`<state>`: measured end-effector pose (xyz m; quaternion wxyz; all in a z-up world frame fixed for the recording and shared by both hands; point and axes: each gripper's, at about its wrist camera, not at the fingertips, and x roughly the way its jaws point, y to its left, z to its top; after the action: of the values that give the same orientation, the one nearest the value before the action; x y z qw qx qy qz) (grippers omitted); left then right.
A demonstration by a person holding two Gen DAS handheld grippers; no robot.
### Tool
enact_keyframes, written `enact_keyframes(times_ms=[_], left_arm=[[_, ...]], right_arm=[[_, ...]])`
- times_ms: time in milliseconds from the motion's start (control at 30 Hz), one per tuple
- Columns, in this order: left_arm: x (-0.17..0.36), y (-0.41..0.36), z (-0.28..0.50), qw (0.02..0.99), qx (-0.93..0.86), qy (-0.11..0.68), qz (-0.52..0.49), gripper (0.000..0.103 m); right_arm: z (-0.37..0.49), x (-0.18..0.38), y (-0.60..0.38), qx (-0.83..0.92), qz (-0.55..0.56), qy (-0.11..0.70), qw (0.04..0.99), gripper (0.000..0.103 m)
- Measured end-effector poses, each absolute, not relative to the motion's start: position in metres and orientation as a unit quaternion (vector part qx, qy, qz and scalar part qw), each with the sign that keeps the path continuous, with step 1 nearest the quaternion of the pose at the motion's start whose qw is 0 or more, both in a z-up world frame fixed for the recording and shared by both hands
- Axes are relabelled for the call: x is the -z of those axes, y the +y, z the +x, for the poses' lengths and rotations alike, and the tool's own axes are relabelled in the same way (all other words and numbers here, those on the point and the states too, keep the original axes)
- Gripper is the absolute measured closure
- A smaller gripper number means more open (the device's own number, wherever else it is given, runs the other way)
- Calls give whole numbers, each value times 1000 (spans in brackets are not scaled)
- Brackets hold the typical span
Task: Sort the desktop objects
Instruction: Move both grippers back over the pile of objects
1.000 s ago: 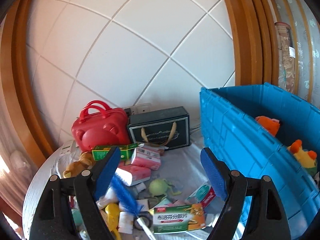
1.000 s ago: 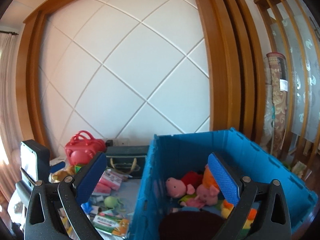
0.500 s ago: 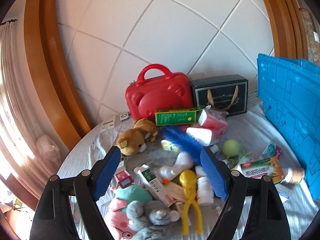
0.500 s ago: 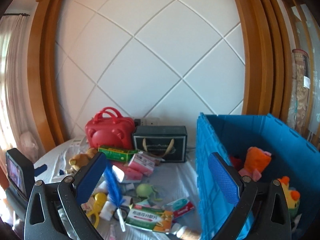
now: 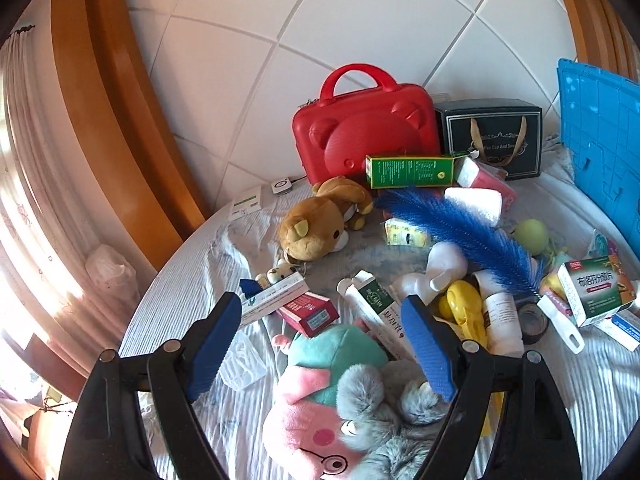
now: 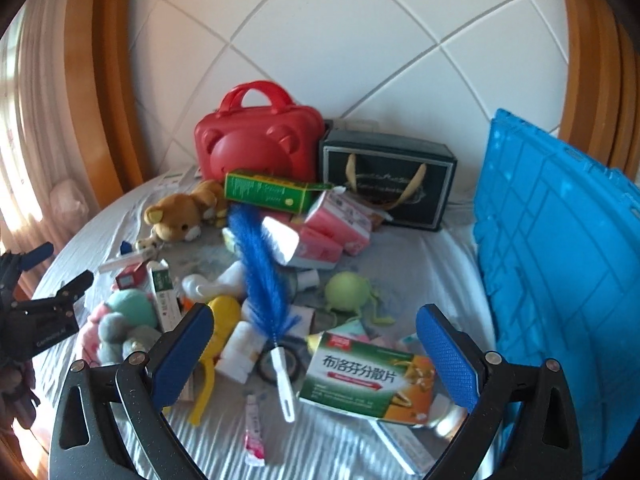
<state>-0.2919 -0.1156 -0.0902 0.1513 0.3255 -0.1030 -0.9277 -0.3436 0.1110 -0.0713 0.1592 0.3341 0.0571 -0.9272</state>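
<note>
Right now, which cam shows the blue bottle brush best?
Right wrist: the blue bottle brush shows whole, bristles down to its white handle. Left wrist shows its bristles clearly, but the handle sits low at the frame's right, partly hidden among boxes.

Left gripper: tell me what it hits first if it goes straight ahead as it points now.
Most likely the teal and pink plush toy, which lies between the open left gripper fingers. Depth is unclear; the toothpaste tube lies just beyond.

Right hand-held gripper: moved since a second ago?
Yes. The right hand-held gripper swung left and tipped down: the blue crate, earlier framed between its fingers, is now at the right edge.
</note>
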Motion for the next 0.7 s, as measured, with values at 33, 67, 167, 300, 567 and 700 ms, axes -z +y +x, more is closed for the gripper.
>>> enact_keyframes(times_ms=[33,67,167,300,567,700], left_arm=[[94,-118,-292,153,925,-101,334,21],[98,-119,-294,152,923,-97,341,21],[107,-120,-291,159,918,-96,351,21],[117,-122,-277,175,916,-78,354,21],[149,-125,-261,153,899,-83,403,21],[155,-116,-255,90,898,-78,423,21]], right_arm=[[-348,78,106,923,342,62,167,0],[-350,82,102,919,347,67,173,0],[-355,97,96,909,360,76,196,0],[-354,121,84,887,384,93,238,3],[-347,162,48,844,443,96,289,12],[-357,160,44,844,455,70,274,12]])
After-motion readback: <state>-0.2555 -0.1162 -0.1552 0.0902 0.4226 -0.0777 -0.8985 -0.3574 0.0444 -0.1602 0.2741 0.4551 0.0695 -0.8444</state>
